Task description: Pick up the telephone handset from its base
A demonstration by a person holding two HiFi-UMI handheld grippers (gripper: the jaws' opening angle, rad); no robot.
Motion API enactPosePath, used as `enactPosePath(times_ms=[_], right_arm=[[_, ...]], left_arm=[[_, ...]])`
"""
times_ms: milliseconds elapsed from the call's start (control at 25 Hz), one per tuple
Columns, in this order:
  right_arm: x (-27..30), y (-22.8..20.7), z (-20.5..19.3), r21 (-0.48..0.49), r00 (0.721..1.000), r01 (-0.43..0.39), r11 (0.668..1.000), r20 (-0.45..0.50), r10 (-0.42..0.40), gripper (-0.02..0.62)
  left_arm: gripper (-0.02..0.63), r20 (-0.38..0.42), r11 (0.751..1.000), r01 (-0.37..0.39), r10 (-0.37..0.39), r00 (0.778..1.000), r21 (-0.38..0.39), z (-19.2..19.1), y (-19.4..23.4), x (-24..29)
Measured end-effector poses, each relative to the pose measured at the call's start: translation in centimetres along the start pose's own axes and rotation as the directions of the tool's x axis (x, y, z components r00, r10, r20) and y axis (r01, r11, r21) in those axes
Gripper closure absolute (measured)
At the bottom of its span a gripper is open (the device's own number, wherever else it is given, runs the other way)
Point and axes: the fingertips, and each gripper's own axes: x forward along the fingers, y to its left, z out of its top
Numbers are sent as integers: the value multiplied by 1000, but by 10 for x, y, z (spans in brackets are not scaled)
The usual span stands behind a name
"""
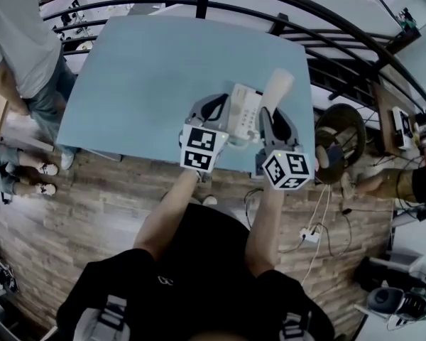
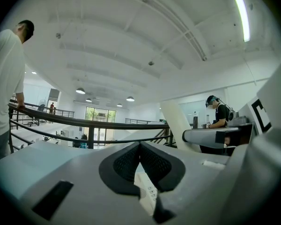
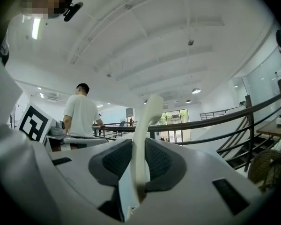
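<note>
Head view. Found the right tongs [image 1: 272, 114] clamped on the telephone handset [image 1: 277, 87], the handset rising beyond the tips and off the telephone base [image 1: 243, 112]. Placed that base just left of the right tongs and close beside the left tongs [image 1: 214, 105], between the two, flat on the pale blue counter [image 1: 142, 77]. Noted a marker cube [image 1: 201, 148] at the rear of the left tongs. Noted also a person [image 1: 18, 38] standing well off to their left, past the counter's edge.

Left gripper view. Saw the left tongs [image 2: 139, 145] drawn together, dark pads meeting at the tips with nothing pinched there. Made out the telephone base [image 2: 145, 193], keypad showing, low down under the pads. Caught a railing [image 2: 84, 123] beyond the tips.

Right gripper view. Saw the right tongs [image 3: 139, 165] part-closed on the handset [image 3: 147, 125], both pads pressed against its sides, the white body upright and curving above the tips. Spotted the other marker cube [image 3: 34, 123] off to the left, and the person [image 3: 82, 116] at the railing [image 3: 215, 118] further out.
</note>
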Motion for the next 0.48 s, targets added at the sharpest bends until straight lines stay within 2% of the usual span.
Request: enactPosePath(times_ms=[480], right_arm=[[6, -8, -4, -9, 1000, -4, 1000, -7, 4, 512]], left_arm=[[606, -16, 1000, 1, -1, 1000, -11, -8, 1, 13]])
